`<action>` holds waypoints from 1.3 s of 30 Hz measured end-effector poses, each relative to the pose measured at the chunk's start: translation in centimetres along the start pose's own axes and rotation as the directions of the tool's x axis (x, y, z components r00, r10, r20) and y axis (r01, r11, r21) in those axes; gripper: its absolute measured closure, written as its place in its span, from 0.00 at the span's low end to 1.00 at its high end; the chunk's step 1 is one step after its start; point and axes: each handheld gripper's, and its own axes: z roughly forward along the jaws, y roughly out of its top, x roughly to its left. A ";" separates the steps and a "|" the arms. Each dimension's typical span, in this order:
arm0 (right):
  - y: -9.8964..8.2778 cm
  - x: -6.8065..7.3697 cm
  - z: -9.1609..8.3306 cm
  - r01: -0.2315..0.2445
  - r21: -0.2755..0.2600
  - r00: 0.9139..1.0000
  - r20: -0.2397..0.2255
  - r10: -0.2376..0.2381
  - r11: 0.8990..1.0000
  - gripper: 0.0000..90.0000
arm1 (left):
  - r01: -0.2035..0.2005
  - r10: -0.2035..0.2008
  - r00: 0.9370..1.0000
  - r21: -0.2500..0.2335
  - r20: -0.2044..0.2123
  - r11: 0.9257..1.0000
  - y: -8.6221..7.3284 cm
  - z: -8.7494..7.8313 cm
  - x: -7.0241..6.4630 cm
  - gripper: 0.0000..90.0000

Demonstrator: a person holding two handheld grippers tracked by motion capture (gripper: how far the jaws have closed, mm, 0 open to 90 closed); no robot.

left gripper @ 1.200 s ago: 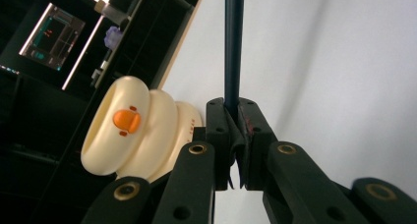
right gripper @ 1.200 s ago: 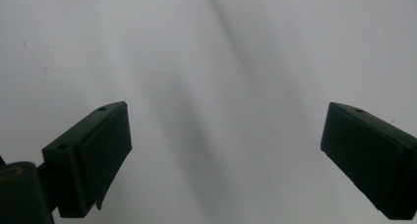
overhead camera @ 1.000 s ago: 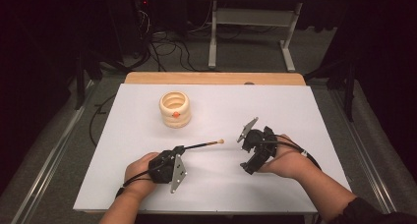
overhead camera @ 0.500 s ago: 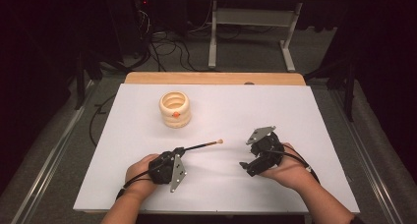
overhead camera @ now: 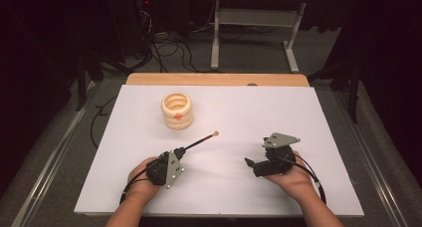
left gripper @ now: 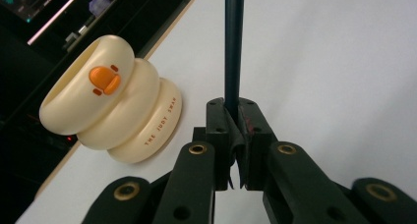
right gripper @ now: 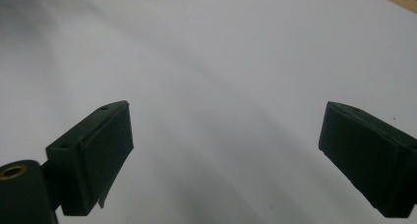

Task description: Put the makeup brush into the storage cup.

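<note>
**Brush held in the left jaws, cream cup waiting**

Brush (overhead camera: 199, 142) is a thin dark stick with a small pale tip. It sits in the left gripper (overhead camera: 181, 151), and its tip points toward 2 o'clock across the white bench (overhead camera: 298, 112). In the left gripper view the jaws are pinched tight on the brush (left gripper: 233, 47) near its back end, so most of the stick pokes out in front.

The stick looks light, thin and stiff. I think it could slip or swing if the hold is loose, because it is smooth and long. Holding it near the back end gives more reach, but the tip may wobble. The soft tip should not be squeezed.

A cream cup (overhead camera: 176, 110) made of fat stacked rings stands at about 11 o'clock from the brush tip, a little way off. It has an orange mark on its side and an open top. It looks smooth and hard.

The right gripper (overhead camera: 254, 166) rests low near the bench at 4 o'clock from the cup. Its jaws are wide apart with nothing in them.
</note>
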 end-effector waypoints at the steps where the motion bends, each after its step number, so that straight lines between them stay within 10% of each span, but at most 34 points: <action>1: -0.3 0.1 0.0 -0.010 -0.017 1.000 0.003 0.010 1.000 0.09 | 0.026 -0.026 1.000 -0.003 0.001 1.000 0.0 0.0 0.2 0.95; 5: -1.3 0.0 0.1 -0.044 -0.068 0.999 -0.008 0.044 0.997 0.11 | 0.097 -0.097 0.995 -0.018 0.007 0.995 -0.3 -0.2 0.7 0.95; 15: -2.4 -0.1 -0.1 -0.067 -0.150 0.998 -0.012 0.066 0.986 0.10 | 0.287 -0.285 0.957 -0.044 0.053 0.957 -0.9 -0.1 2.0 0.95; 23: -2.8 0.0 -0.3 -0.071 -0.182 0.997 -0.004 0.072 0.981 0.09 | 0.391 -0.386 0.919 -0.062 0.082 0.918 -1.4 -0.2 2.8 0.95; 26: -2.8 0.0 -0.3 -0.077 -0.180 0.997 -0.003 0.078 0.981 0.09 | 0.444 -0.437 0.894 -0.070 0.097 0.893 -1.6 -0.3 3.0 0.95; 31: -2.9 0.0 -0.3 -0.073 -0.176 0.997 0.004 0.075 0.982 0.09 | 0.466 -0.458 0.882 -0.066 0.107 0.882 -1.8 -0.2 3.1 0.95; 39: -3.0 0.0 -0.3 -0.072 -0.188 0.997 -0.002 0.073 0.980 0.09 | 0.547 -0.536 0.836 -0.091 0.120 0.832 -2.3 -0.2 3.5 0.95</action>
